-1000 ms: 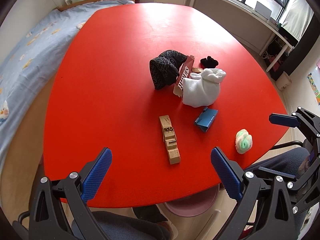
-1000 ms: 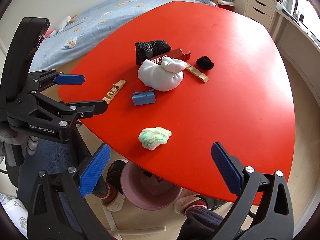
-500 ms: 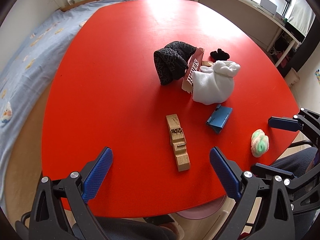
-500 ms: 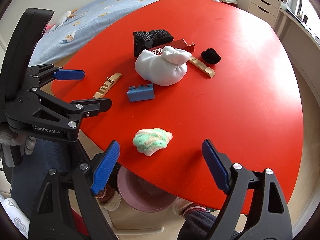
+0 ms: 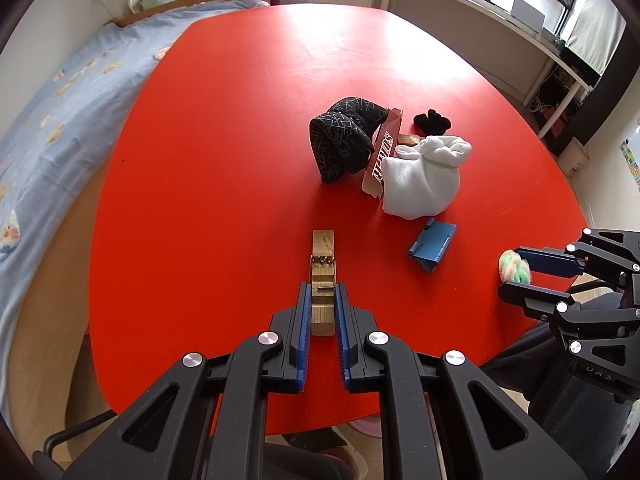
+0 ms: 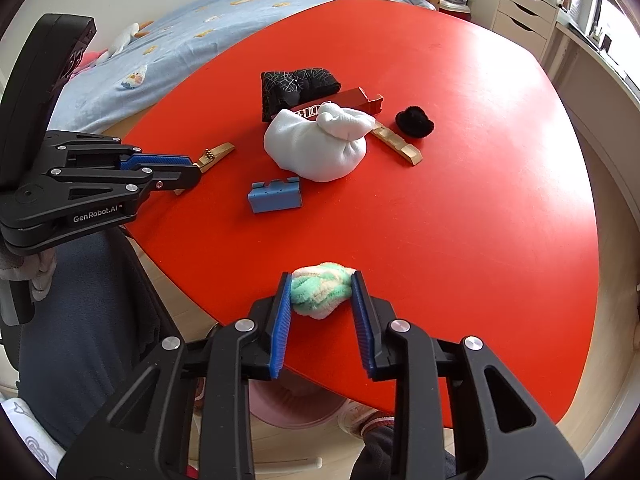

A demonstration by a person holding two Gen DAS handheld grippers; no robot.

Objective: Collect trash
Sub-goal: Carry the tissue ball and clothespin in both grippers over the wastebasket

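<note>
Near the counter edge, both jaws have closed since a second ago: left gripper clamps the wooden block, right gripper clamps the green-white wad. Both items await lifting.

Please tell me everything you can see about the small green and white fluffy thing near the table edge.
The fluffy ball is a small soft bundle of green, white and pale pink strands, like chenille or yarn, twisted into a rounded lump. It rests on the red table very near the near edge. The right gripper has its two blue pads on either side of it, pressing against its left and right sides. Nothing else touches it.
</note>
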